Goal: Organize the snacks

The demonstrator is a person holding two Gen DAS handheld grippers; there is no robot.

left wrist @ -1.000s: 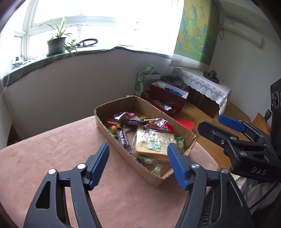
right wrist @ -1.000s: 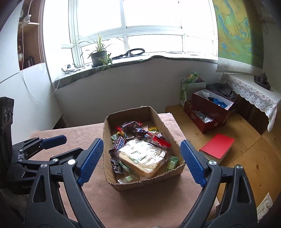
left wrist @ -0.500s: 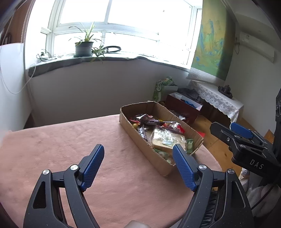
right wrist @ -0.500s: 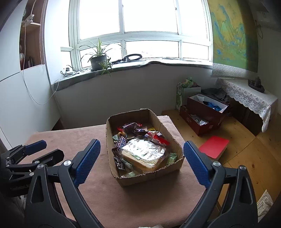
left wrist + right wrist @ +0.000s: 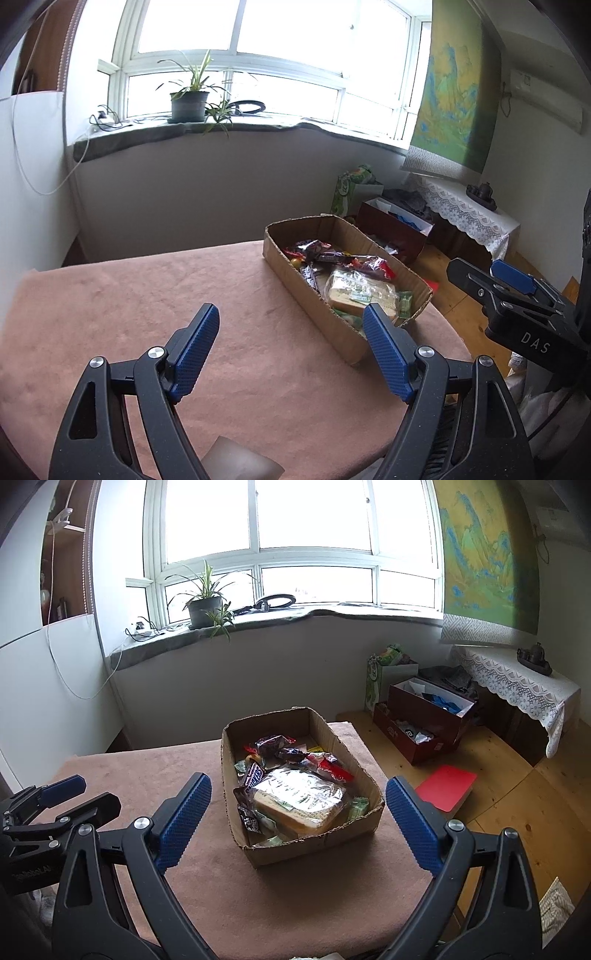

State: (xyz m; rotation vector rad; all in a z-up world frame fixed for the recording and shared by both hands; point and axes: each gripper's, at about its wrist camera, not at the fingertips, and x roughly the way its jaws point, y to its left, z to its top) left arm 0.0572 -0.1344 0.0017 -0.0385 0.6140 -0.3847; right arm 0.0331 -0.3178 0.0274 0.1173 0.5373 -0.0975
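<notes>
A cardboard box (image 5: 364,771) of snacks stands on the brown-clothed table (image 5: 155,771); it also shows in the left wrist view (image 5: 291,269). Inside lie a wrapped sandwich (image 5: 299,799) (image 5: 360,291), chocolate bars (image 5: 253,775) and several small candy packets (image 5: 317,251). My left gripper (image 5: 291,352) is open and empty, over the bare cloth to the left of the box. My right gripper (image 5: 297,819) is open and empty, held back from the box's near end, fingers either side of it in the view.
The table edge falls off just right of the box (image 5: 373,753). On the wooden floor lie a red book (image 5: 445,786), dark red open boxes (image 5: 424,720) and a green bag (image 5: 384,672). A lace-covered side table (image 5: 517,679) stands right. A potted plant (image 5: 205,605) sits on the windowsill.
Both grippers have drawn back and up from the box, so it looks smaller and farther. The left view has swung left over the bare cloth. Both stay open.
</notes>
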